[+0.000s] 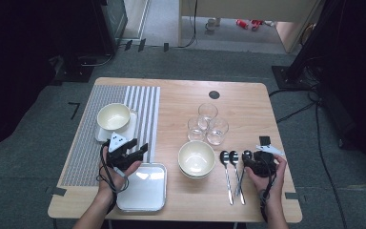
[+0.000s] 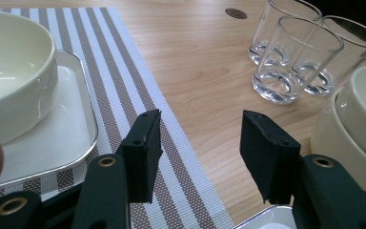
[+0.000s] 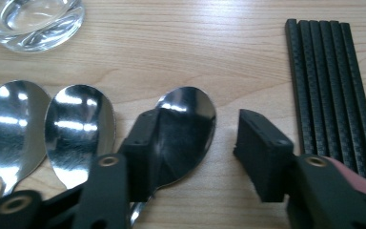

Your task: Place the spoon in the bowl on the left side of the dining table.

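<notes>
The left tongs [image 1: 140,149] hang spread and empty over the striped mat [image 1: 145,109], beside the bowl on its tray [image 1: 113,117]. On the desk [image 1: 238,102], the right tongs [image 3: 198,143] gape around the rightmost spoon [image 3: 186,129], shiny steel lying flat by two others. I judge a pickup is beginning; next, they must squeeze its bowl or neck.
</notes>
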